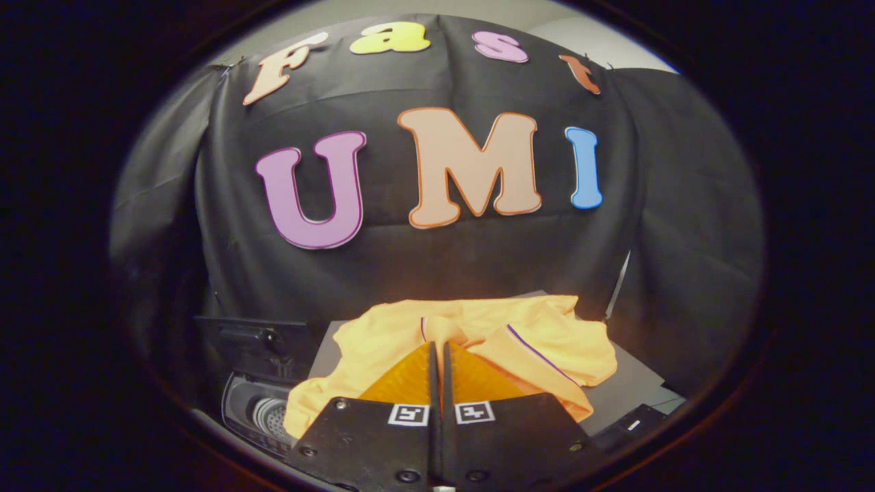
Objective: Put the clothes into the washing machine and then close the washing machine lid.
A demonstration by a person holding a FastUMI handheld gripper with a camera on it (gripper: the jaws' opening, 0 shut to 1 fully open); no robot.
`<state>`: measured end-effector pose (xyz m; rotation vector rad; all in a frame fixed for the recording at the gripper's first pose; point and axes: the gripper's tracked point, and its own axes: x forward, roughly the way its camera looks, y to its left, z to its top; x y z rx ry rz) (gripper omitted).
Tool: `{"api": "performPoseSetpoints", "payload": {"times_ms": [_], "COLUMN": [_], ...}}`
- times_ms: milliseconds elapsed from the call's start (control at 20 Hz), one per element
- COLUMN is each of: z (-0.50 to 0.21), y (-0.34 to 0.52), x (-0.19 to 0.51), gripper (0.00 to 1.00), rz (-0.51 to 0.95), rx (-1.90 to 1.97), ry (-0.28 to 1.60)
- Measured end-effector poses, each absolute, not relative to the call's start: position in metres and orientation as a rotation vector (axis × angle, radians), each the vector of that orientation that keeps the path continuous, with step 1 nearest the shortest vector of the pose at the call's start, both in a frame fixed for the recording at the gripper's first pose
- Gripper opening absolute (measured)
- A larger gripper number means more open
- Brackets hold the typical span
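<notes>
An orange garment (547, 342) with thin purple stripes is bunched just ahead of my fingers and spreads to both sides of them. My gripper (438, 345) is shut on a fold of it; the orange fingers stand almost together and the cloth gathers at their tips. Down to the left of the fingers is the small black washing machine (239, 403). Its lid (253, 342) stands raised and its drum opening (268, 414) is partly in sight. The garment's left end hangs close to that opening and hides part of it.
A grey tabletop (636, 386) runs under and to the right of the garment. A low black object (632, 425) lies at its near right corner. The booth's black cloth wall closes off the back and sides.
</notes>
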<state>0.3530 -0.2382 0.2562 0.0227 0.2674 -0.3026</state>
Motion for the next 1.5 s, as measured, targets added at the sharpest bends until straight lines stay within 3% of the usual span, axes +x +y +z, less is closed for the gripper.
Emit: {"api": "performPoseSetpoints", "payload": {"times_ms": [350, 650, 1200, 1500], "z": [0.336, 0.352, 0.292, 0.246], "y": [-0.150, -0.050, 0.109, 0.132], "x": [0.370, 0.395, 0.444, 0.465], "gripper": [0.00, 0.00, 0.00, 0.00], "rz": [-0.199, -0.044, 0.217, 0.241], "rx": [-0.077, -0.052, 0.038, 0.004], "ry": [0.167, 0.155, 0.241, 0.302]}}
